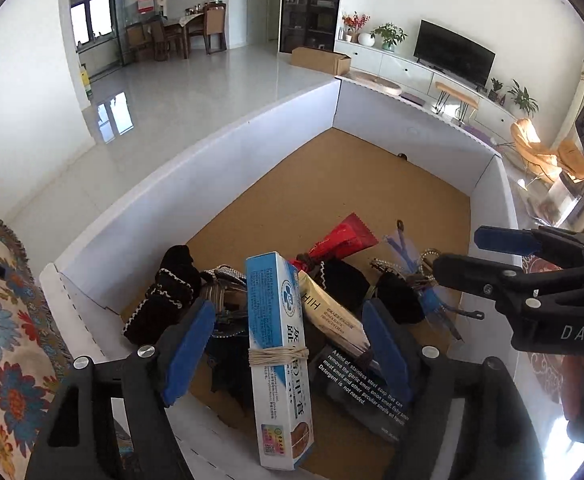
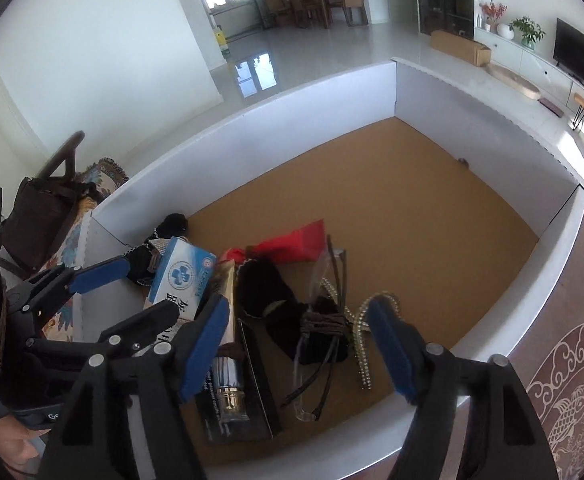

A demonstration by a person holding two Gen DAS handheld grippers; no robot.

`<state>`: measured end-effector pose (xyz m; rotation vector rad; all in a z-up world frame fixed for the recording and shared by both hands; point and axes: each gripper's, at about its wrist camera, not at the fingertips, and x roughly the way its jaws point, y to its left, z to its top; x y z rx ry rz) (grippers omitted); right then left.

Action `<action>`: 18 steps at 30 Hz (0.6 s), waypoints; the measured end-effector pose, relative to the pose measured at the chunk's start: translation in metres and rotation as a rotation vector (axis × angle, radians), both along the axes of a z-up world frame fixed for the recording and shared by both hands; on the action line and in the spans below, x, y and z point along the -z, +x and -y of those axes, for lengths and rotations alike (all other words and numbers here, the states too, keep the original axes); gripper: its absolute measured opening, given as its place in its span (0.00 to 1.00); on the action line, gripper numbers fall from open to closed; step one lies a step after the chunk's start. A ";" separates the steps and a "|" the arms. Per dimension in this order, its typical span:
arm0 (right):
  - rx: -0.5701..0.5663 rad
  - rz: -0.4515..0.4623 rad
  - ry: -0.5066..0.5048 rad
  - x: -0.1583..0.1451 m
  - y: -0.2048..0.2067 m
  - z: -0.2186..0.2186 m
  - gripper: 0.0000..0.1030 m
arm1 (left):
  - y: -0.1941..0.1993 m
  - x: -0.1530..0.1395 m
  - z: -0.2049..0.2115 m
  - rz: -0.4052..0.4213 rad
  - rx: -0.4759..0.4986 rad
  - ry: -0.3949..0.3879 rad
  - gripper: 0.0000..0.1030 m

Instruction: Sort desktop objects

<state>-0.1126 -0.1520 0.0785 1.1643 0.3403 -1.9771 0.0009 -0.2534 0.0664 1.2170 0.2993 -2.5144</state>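
A white-walled box (image 1: 196,184) with a cork floor holds a pile of objects at its near end. My left gripper (image 1: 288,354) is open around a blue-and-white carton (image 1: 278,360) tied with string, which stands tilted between the fingers. Beside it lie a black soap box (image 1: 366,384), a red packet (image 1: 342,238), black pouches (image 1: 164,300) and a beige box (image 1: 332,312). My right gripper (image 2: 300,348) is open above clear glasses (image 2: 320,360), a black pouch (image 2: 270,292) and a beaded string (image 2: 362,340). The right gripper also shows in the left wrist view (image 1: 462,256).
The box's far half (image 2: 412,200) shows bare cork floor. A floral cloth (image 1: 8,340) lies left of the box. A patterned rug (image 2: 572,380) is at the right. A brown bag (image 2: 40,216) sits at the left. The living room lies beyond.
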 end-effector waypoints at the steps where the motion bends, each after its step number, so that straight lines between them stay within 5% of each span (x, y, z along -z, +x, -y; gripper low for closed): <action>1: 0.004 -0.032 0.020 -0.006 -0.001 -0.004 0.81 | 0.004 -0.005 -0.003 -0.016 -0.019 -0.016 0.78; 3: 0.004 -0.102 0.068 -0.017 -0.001 -0.011 0.89 | 0.010 -0.014 -0.005 -0.058 -0.050 -0.037 0.94; 11: 0.016 -0.158 0.091 -0.031 -0.003 -0.034 0.92 | 0.011 -0.046 -0.025 -0.100 -0.138 -0.177 0.99; 18: 0.018 -0.152 0.088 -0.025 -0.002 -0.039 0.92 | 0.007 -0.049 -0.028 -0.066 -0.158 -0.081 0.99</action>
